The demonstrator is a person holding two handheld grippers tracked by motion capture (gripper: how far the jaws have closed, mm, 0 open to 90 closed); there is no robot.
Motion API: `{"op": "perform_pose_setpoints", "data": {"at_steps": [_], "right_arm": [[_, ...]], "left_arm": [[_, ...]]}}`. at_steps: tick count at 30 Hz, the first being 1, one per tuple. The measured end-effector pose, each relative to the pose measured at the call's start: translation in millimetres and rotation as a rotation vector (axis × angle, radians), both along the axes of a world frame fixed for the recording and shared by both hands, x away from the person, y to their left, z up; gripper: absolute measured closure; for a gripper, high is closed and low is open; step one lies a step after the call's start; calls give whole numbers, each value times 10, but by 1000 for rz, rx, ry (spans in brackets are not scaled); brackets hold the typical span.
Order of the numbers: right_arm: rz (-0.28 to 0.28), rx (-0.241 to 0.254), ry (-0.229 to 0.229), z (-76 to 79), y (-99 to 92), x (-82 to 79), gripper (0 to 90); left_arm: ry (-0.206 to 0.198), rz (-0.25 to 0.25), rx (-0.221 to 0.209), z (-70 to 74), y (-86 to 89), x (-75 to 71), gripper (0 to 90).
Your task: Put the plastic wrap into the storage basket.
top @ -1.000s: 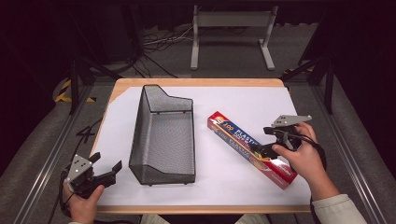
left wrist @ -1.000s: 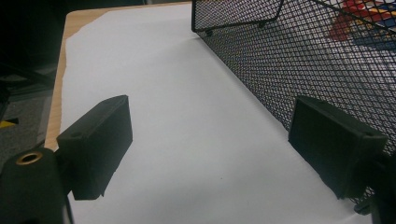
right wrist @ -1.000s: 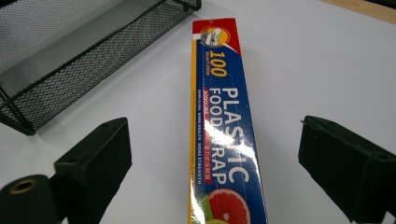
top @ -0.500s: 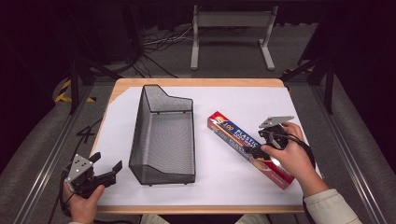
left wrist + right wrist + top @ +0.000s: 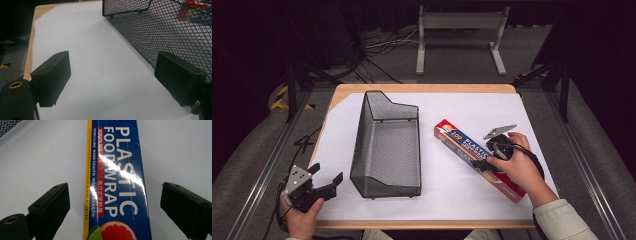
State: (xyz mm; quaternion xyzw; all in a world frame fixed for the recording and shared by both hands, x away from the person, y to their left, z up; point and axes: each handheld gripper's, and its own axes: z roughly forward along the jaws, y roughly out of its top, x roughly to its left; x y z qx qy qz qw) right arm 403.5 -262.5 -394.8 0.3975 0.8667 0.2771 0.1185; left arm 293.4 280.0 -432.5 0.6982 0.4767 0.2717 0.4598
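Covering most of the wood table [image 5: 422, 88], white paper [image 5: 462, 110]; bkgd dark, prob. studio.

It looked like a lab or studio: dark curtained surround, floor cables [image 5: 377, 47], a metal stand [image 5: 459, 30], and a paper-covered table [image 5: 472, 107].

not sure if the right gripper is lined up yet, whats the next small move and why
Probably lower the right gripper a little and close it on the plastic wrap box. Its jaws stand open on either side of the box with bare white paper showing in both gaps, so nothing is gripped yet. The left gripper rests open beside the mesh basket.
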Motion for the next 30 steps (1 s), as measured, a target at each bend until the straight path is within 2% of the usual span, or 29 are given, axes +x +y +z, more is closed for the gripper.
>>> {"op": "perform_pose_setpoints", "data": {"at_steps": [10,15,23,24,30], "right_arm": [[17,-37,44,-88,32,33,126],[25,-74,59,-126,46,47,159],[28,-130,112,-143,52,78,337],[28,-123,123,-142,53,79,375],[22,-159,125,-118,97,66,391]], "left_arm": [[0,0,1,0,0,0,144],[1,0,1,-1,-1,2,144],[2,2,2,-2,1,2,145],[2,2,2,-2,2,2,145],[-1,6,-1,-3,4,2,145]]}}
